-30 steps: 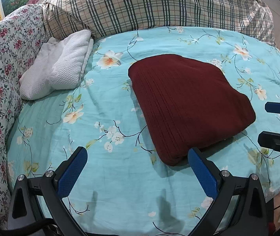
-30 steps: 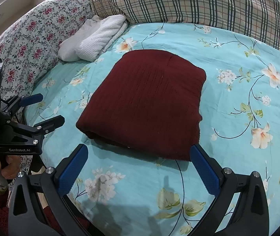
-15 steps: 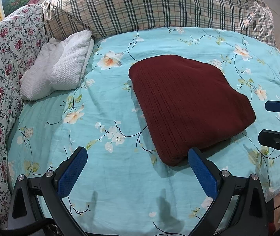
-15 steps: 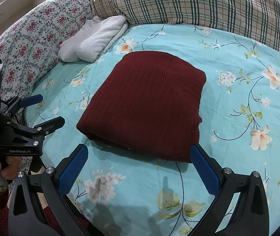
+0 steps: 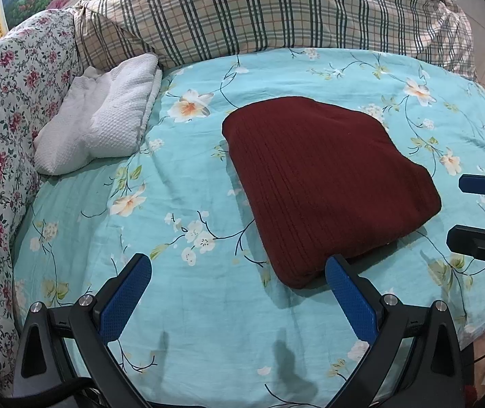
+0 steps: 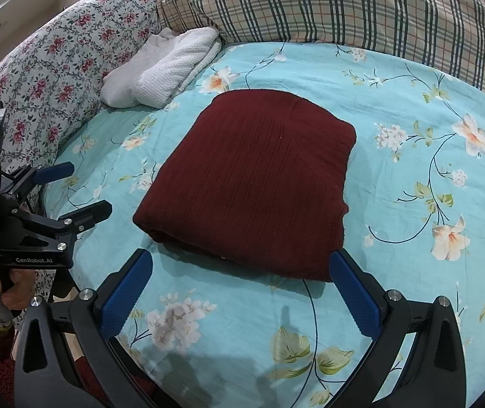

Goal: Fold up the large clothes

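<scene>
- The turquoise flowered bedsheet (image 5: 181, 312) lies bare in a wide band between the two grippers and the near edge of the garment, and bare again to the left of it.
- Along the far side runs a plaid duvet (image 5: 276, 10); on the left, a rose-print quilt (image 5: 0, 129), with a white waffle towel (image 5: 106, 115) tucked against it.
- The dark red knitted garment (image 6: 252, 183) sits mid-bed, folded into a thick squarish pad, ribbed, layered edges toward the grippers, well apart from the towel.
- The left gripper (image 5: 239, 292) hovers at the pad's near corner, fingers spread wide, holding nothing.
- The right gripper (image 6: 242, 289) hangs before the near edge, likewise gaping and empty.
- A hand (image 6: 7, 289) grips the left tool's handle.
</scene>
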Demonstrator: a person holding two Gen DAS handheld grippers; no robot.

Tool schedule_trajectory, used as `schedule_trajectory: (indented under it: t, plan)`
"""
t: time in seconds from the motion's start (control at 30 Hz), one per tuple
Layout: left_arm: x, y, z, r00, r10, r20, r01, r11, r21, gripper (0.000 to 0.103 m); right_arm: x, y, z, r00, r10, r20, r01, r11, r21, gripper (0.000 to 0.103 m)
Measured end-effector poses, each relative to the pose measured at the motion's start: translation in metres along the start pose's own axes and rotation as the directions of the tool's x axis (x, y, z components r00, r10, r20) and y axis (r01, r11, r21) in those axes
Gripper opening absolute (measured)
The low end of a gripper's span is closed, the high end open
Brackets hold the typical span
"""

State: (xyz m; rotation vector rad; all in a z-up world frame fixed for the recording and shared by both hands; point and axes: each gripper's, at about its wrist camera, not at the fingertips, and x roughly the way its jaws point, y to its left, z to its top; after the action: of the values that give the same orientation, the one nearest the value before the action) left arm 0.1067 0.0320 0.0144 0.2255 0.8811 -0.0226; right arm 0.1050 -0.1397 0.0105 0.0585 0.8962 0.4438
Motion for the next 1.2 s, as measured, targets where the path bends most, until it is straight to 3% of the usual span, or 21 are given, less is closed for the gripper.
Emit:
schedule_trajectory:
  t: [1.2]
  plan:
    - [-0.0009,-0.0007,0.0038,1.000,-0.004,0.000,0.004,1.000,0.005,0.102,-0.0033,-0.0052,0.0038,1.000,0.000,0.004,0.000,1.000,0.002,0.103]
